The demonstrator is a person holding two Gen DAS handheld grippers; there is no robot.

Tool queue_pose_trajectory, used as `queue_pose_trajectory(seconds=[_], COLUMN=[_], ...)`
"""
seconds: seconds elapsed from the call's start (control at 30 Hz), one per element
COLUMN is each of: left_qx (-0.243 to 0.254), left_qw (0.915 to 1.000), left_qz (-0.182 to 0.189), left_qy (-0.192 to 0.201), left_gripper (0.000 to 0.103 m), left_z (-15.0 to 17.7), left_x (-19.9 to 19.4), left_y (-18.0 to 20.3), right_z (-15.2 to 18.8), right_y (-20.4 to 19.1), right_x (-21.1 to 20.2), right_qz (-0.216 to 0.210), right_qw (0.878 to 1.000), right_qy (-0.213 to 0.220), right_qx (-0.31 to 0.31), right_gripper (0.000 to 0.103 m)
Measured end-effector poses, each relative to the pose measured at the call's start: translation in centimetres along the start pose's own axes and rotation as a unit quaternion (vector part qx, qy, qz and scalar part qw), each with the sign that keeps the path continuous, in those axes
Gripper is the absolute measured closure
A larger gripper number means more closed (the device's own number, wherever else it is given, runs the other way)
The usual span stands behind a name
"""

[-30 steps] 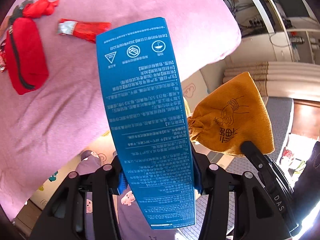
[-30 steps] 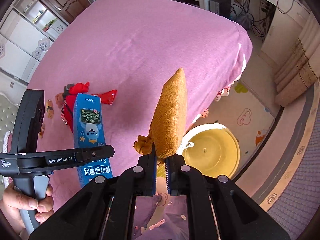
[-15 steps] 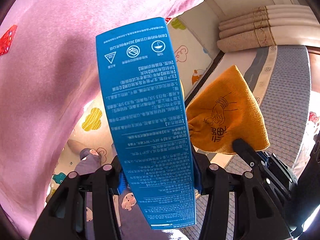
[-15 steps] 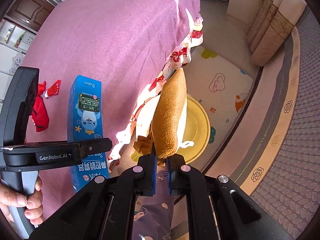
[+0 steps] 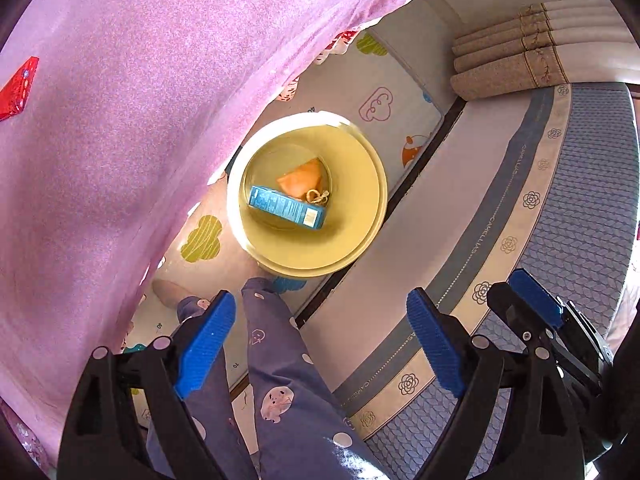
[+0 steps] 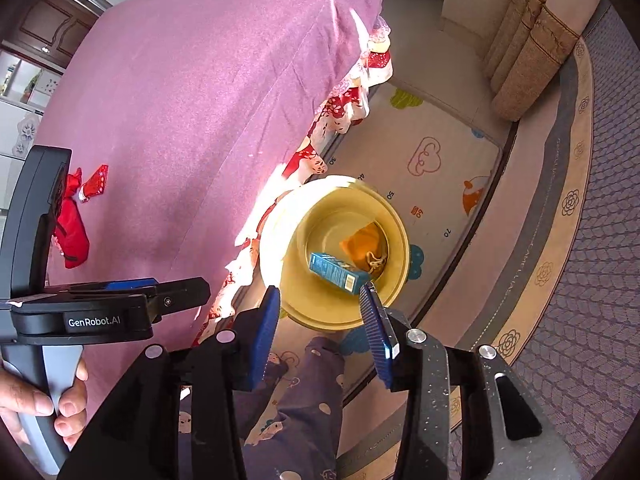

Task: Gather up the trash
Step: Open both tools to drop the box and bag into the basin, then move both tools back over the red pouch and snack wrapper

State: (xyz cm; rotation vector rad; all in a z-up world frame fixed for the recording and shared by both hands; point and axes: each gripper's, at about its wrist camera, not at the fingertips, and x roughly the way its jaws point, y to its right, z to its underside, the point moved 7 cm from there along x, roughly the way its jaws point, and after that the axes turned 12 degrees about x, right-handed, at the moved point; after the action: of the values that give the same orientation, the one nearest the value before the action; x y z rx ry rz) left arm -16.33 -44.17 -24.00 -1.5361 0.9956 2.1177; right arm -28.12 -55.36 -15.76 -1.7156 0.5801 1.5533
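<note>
A yellow basin [image 5: 360, 184] [image 6: 296, 304] stands on the floor mat beside the bed. Inside it lie a blue carton [image 5: 286, 207] [image 6: 338, 273] and an orange drawstring pouch [image 5: 302, 178] [image 6: 364, 244]. My left gripper [image 5: 320, 332] hangs high above the basin, its jaws opening with nothing between them. My right gripper [image 6: 320, 320] is also above the basin, jaws opening and empty. On the pink bed remain a red wrapper [image 5: 18, 84] [image 6: 94, 184] and a red pouch [image 6: 72, 232].
The pink bedspread [image 5: 120, 120] fills the left side and hangs down beside the basin. A person's leg in purple patterned trousers [image 5: 288, 380] stands just below the basin. Rolled curtains [image 5: 512, 68] and a grey patterned rug [image 5: 580, 220] lie to the right.
Both grippers let go: the blue carton left the left jaws and the orange pouch left the right jaws, and both now lie in the yellow basin. Both views swung off the bed toward the floor.
</note>
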Motion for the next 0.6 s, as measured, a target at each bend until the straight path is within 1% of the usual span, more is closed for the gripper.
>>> queue_pose_trajectory(seconds=[0.13, 0.27, 0.37, 0.47, 0.6], left_qx=[-0.013, -0.029, -0.047, -0.071, -0.113], left_qw=[0.9998, 0.999, 0.9975, 0.9948, 0.9886], left_qz=[0.007, 0.014, 0.016, 0.009, 0.003], left_qy=[0.012, 0.032, 0.051, 0.072, 0.099], left_gripper=[0.016, 0.016, 0.016, 0.016, 0.016], left_z=[0.4, 0.9, 1.5, 2.6, 4.9], left_x=[-1.1, -2.9, -5.1, -7.4, -10.2], left_y=[-0.8, -2.5, -4.5, -7.4, -11.9], right_z=[-0.3, -0.8, -1.0, -0.8, 0.0], right_y=[-1.6, -4.6, -7.9, -12.0, -17.8], right_x=[-0.5, -1.2, -1.6, -1.9, -2.1], right_qz=[0.0, -0.008, -0.017, -0.03, -0.05], right_qw=[1.0, 0.999, 0.998, 0.996, 0.991], right_qy=[0.008, 0.019, 0.024, 0.028, 0.03], right_qx=[-0.013, -0.032, -0.054, -0.082, -0.121], right_gripper=[0.062, 0.062, 0.062, 0.062, 0.062])
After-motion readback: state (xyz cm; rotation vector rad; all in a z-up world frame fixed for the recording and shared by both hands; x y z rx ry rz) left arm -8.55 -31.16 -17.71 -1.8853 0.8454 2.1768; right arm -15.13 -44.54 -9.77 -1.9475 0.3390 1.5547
